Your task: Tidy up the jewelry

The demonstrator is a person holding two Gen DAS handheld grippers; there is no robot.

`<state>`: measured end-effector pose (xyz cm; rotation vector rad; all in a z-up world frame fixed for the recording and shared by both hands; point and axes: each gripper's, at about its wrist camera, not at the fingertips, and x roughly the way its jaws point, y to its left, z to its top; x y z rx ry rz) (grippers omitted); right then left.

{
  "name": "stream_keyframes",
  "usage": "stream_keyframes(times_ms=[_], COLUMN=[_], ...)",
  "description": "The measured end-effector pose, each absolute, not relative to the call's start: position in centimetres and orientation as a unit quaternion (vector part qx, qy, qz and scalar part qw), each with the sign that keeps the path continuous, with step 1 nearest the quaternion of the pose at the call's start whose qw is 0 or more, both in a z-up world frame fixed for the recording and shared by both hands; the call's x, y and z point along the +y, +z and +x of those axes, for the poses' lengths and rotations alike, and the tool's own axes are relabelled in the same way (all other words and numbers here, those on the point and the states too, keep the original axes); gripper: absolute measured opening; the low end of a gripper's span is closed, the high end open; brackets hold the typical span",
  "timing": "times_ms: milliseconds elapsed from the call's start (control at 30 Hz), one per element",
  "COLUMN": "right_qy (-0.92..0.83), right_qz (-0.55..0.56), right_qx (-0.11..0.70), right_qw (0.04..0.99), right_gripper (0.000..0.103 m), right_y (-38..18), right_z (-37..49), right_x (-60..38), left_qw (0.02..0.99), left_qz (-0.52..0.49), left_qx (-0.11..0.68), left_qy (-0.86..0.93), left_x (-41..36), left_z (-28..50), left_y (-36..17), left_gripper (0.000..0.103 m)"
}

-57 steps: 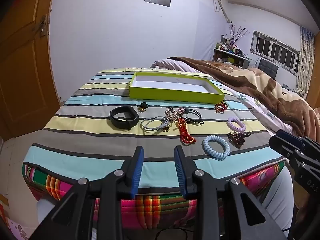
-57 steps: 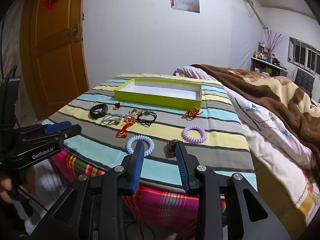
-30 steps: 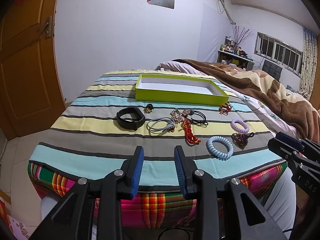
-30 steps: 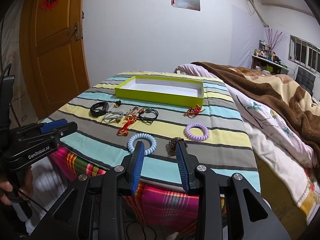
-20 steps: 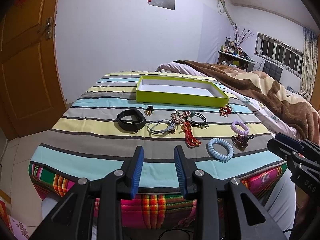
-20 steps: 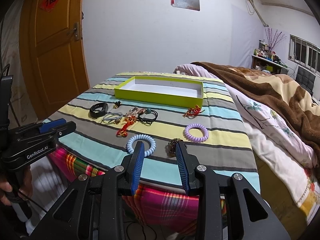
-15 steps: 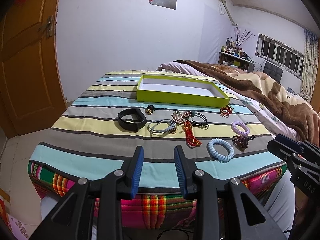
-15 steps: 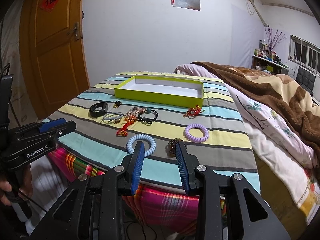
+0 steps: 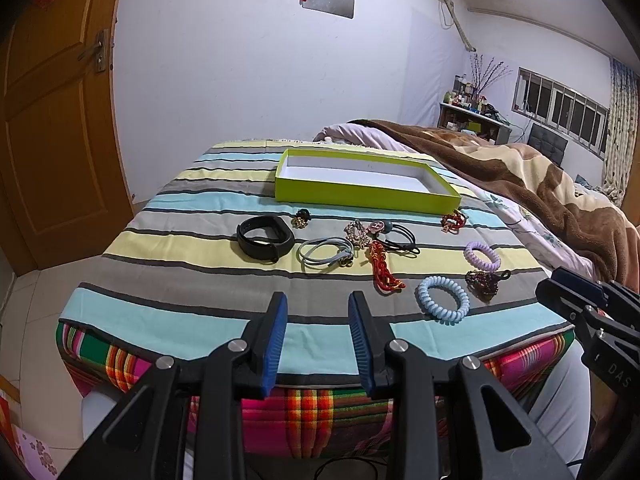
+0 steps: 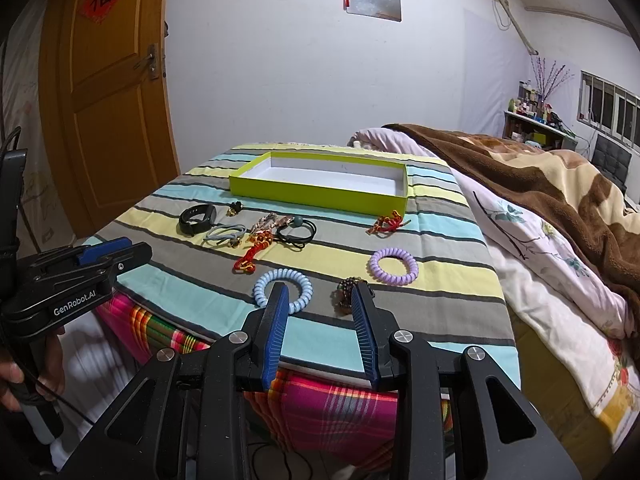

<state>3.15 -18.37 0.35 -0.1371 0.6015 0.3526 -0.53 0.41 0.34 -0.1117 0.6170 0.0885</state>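
An empty lime-green tray [image 9: 360,199] [image 10: 320,197] lies at the far side of the striped cloth [image 9: 168,280]. Jewelry is scattered in front of it: a black band [image 9: 262,237], grey hair ties [image 9: 325,253], a red knotted cord [image 9: 383,272], a light-blue coil bracelet [image 9: 443,299] [image 10: 283,285], a purple coil bracelet [image 10: 393,266] and a dark beaded piece [image 10: 345,292]. My left gripper [image 9: 318,340] hangs open over the near edge, holding nothing. My right gripper [image 10: 320,330] is open too, just short of the blue coil and the beaded piece.
A bed with a brown blanket [image 10: 540,176] runs along the right. A wooden door [image 10: 108,92] stands at the left. A hand [image 10: 24,372] holds the left gripper's handle. The table's near edge drops to plaid fabric [image 9: 328,408].
Both views shifted slightly in the earliest frames, then held still. Nothing on the cloth has moved and both grippers stay open.
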Motion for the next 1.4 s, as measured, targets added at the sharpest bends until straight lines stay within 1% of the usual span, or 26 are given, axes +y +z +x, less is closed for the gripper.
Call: stream_keyframes(times_ms=[800, 1400], right_qy=[0.175, 0.174], right_qz=[-0.07, -0.071], right_qx=[0.297, 0.304], right_qw=[0.936, 0.934], right_gripper=[0.033, 0.033], right_y=[0.2, 0.1], right_z=[3.1, 4.0], right_x=[-18.2, -18.2], left_qw=[0.95, 0.947], left_qz=[-0.055, -0.058], left_qx=[0.304, 0.314], left_qy=[0.042, 0.039], left_x=[0.4, 0.7], left_z=[-0.7, 0.5], left_y=[0.5, 0.0], left_gripper=[0.033, 0.033])
